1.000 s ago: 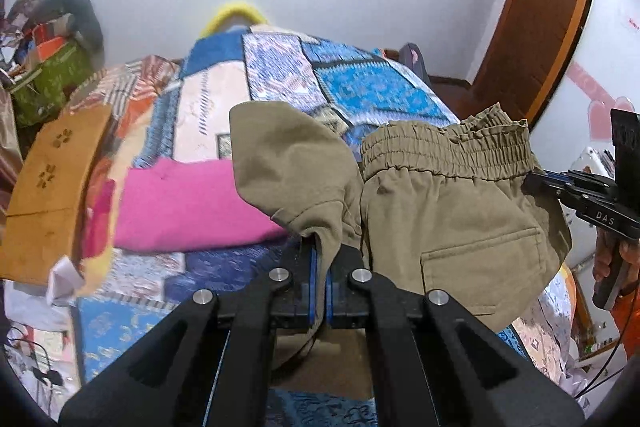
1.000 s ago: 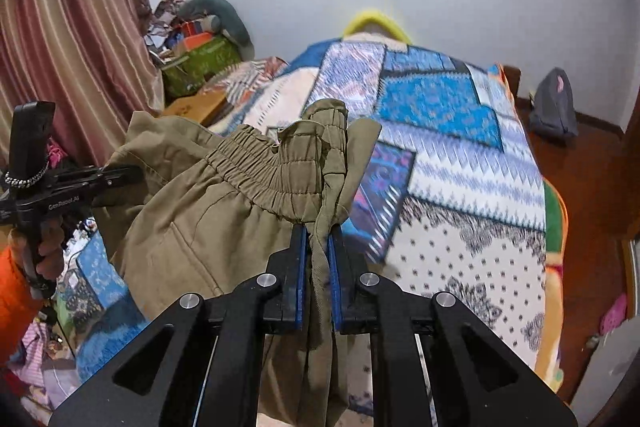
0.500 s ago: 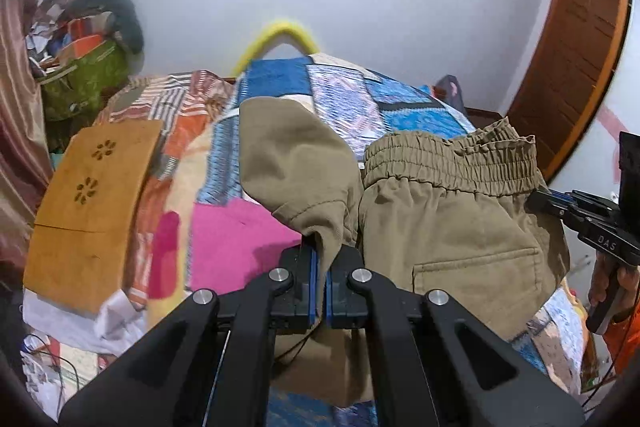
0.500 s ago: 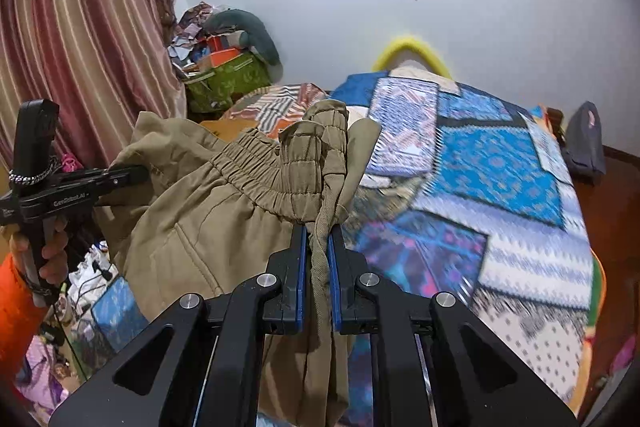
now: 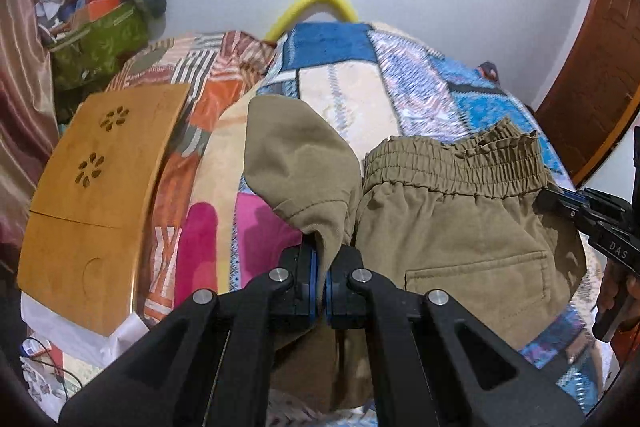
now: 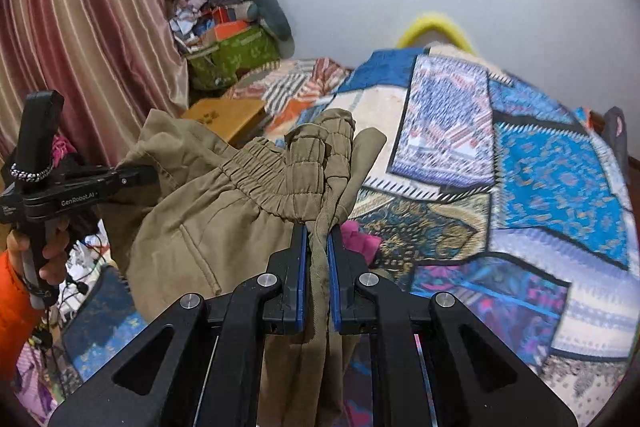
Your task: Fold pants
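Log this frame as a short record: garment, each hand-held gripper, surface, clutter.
garment: khaki pants, held up above the bed, waistband stretched between both tools
left hand-held gripper: shut on a pants edge
right hand-held gripper: shut on the waistband end
surface: patchwork bedspread
clutter: wooden lap board, green bag

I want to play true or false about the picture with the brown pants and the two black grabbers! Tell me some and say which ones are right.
1. Both grabbers are pinching the pants. True: the left gripper and the right gripper are each shut on the cloth.
2. The pants lie flat on the bed. False: they hang in the air above the quilt.
3. The stretchy waistband is on top. True.
4. The wooden board is blue. False: it is light brown.
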The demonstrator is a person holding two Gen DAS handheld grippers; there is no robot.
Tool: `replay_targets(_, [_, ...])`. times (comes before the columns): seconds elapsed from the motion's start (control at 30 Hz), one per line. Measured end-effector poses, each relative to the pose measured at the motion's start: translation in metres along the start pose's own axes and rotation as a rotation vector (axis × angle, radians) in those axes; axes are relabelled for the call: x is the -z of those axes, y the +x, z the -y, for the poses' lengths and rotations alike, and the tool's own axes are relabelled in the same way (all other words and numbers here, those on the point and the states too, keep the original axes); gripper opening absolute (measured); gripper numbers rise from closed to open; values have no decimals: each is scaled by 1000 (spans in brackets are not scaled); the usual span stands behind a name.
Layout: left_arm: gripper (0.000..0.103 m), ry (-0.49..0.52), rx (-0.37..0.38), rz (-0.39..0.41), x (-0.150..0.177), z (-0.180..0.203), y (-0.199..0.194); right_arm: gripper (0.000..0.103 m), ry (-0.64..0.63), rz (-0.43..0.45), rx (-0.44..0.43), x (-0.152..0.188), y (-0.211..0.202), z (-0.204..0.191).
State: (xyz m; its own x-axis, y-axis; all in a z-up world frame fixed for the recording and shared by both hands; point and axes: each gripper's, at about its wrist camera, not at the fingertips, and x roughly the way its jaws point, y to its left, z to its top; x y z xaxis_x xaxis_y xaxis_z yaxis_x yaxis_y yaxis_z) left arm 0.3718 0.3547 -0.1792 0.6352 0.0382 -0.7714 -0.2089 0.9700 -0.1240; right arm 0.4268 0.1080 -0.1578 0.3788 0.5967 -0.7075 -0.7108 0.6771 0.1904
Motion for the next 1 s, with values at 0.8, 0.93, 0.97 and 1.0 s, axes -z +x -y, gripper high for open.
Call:
replay_targets(0.8, [41,-147,-100,-224,51,-72,78,33,-19,-238,121,34,59,18])
replay_targets(0.93, [41,-143,-141,-220,55,-73,56,33,-27,-206,122,31,35,14])
replay_targets(0.97, [41,-136,-152,-215,55,-72,50,33,-29,-191,120,29,26,12])
replay_targets(1.0, [41,-124,-160,-202,55,-68,38,33,-30,-179,118,27,21,10])
